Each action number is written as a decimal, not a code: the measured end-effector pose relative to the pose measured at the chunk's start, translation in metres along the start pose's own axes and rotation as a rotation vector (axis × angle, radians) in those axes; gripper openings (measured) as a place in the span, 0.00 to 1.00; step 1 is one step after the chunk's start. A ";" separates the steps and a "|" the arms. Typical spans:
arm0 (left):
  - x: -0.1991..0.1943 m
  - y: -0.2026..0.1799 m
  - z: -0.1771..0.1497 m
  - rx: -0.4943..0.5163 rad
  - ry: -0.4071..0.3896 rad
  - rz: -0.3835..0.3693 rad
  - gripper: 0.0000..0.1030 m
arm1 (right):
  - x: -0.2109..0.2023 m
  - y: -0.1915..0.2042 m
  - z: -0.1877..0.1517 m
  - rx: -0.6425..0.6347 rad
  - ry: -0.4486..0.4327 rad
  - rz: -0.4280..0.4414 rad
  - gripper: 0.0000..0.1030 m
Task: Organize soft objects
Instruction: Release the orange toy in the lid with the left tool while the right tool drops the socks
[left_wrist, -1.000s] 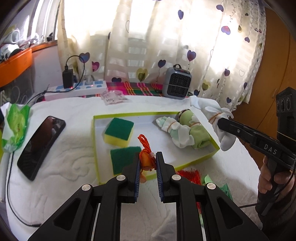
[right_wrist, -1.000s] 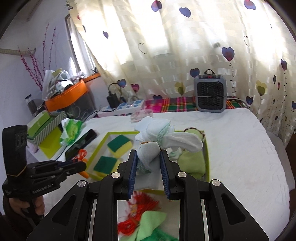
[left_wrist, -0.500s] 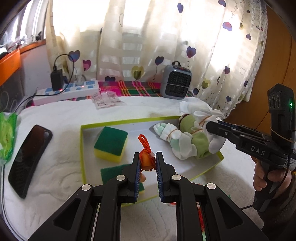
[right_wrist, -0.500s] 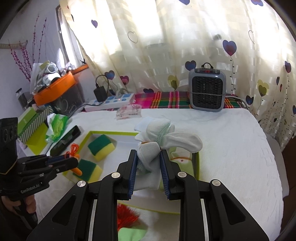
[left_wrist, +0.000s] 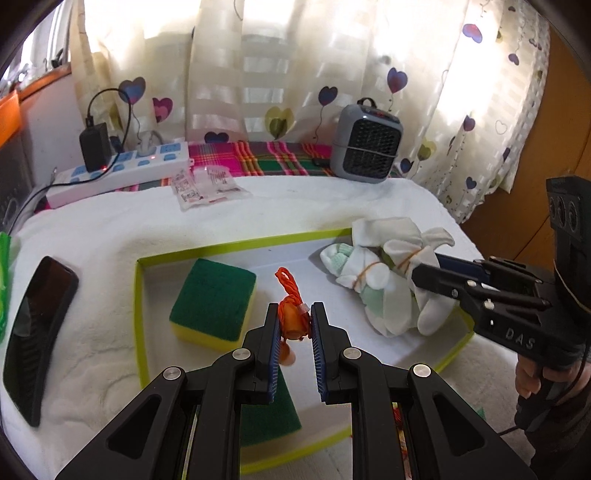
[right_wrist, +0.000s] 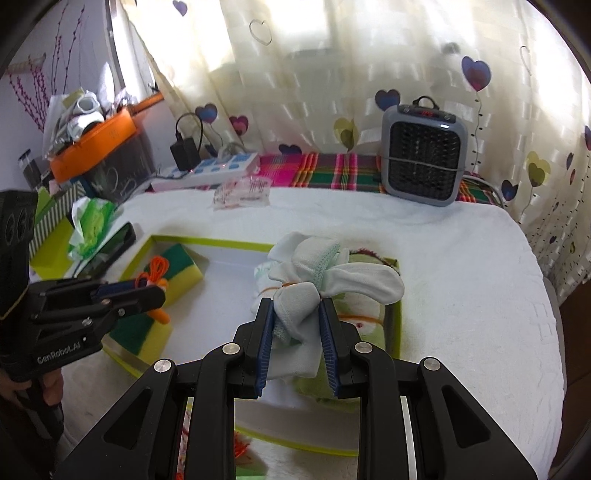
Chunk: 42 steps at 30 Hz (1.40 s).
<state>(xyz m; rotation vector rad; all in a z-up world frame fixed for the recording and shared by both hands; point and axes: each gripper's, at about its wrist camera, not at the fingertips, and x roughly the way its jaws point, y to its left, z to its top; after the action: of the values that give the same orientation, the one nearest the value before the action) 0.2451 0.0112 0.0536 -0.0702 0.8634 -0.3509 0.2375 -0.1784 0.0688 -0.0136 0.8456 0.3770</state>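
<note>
Orange toy (left_wrist: 293, 321): we clamp it in our left tool (left_wrist: 294, 325) over the tray (left_wrist: 137, 295).
Socks (right_wrist: 295, 306): our right tool (right_wrist: 296, 325) grips them, over the tray.

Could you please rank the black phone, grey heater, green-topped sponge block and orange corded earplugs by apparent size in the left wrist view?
1. Black phone
2. Green-topped sponge block and grey heater: alike, distance unsure
3. Orange corded earplugs

Tray (left_wrist: 236, 244) middle free — sponges (left_wrist: 214, 297) left, socks (left_wrist: 384, 291) right.

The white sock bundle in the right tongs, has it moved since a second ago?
Yes. The white sock bundle, clamped in the right tongs, has come down and forward over the green-rimmed tray, nearer its floor.
</note>
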 end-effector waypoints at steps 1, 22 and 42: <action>0.003 0.000 0.001 0.000 0.002 0.000 0.14 | 0.003 0.000 0.000 -0.005 0.008 -0.003 0.25; 0.031 0.008 0.008 0.020 0.035 0.087 0.14 | 0.026 0.013 -0.002 -0.049 0.049 0.017 0.25; 0.029 0.004 0.008 0.011 0.030 0.084 0.25 | 0.031 0.010 -0.005 -0.011 0.051 0.020 0.27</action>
<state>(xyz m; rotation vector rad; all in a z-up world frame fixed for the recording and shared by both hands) 0.2699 0.0051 0.0363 -0.0181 0.8911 -0.2783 0.2485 -0.1597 0.0443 -0.0250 0.8949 0.4014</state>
